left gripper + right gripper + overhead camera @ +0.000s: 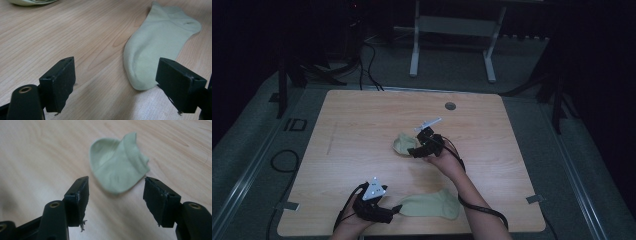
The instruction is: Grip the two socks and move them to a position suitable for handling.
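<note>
Wooden table: two pale socks, wide bare margins.

Left gripper: jaws spread wide above the wooden worktop. A pale green sock lies flat ahead, nearer the right-hand jaw.

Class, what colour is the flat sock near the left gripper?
Pale green sock, seen best in the left gripper view.
</note>
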The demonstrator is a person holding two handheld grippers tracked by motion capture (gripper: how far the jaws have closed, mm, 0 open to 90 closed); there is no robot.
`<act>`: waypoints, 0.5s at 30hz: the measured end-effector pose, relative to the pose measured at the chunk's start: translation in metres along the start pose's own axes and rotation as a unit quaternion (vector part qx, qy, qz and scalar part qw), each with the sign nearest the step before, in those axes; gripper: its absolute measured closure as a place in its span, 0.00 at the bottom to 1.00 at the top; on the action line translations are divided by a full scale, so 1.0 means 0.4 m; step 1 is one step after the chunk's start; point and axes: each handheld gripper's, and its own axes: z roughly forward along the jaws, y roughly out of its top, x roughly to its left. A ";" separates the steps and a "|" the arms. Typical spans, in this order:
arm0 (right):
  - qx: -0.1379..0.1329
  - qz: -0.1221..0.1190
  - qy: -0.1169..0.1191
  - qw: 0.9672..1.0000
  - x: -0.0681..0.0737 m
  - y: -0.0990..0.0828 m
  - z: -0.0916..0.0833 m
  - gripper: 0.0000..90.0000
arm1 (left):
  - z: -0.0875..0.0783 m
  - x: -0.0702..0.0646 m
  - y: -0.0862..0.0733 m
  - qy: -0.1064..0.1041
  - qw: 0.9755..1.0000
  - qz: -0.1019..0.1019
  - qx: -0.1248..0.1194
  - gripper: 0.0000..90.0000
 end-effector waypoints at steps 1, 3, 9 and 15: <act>0.000 0.006 -0.001 1.000 -0.002 0.006 0.008 0.41 | -0.001 0.001 -0.001 0.000 1.000 -0.001 -0.003 0.16; 0.001 0.010 -0.006 1.000 -0.003 0.011 0.016 0.41 | 0.002 0.005 -0.002 0.012 1.000 -0.001 0.003 0.14; 0.022 0.014 -0.023 0.999 0.008 0.060 0.080 0.41 | 0.000 0.018 -0.005 0.013 1.000 -0.017 0.001 0.08; 0.023 0.024 -0.045 0.998 0.028 0.085 0.129 0.41 | 0.002 0.013 -0.006 0.014 1.000 -0.015 0.007 0.08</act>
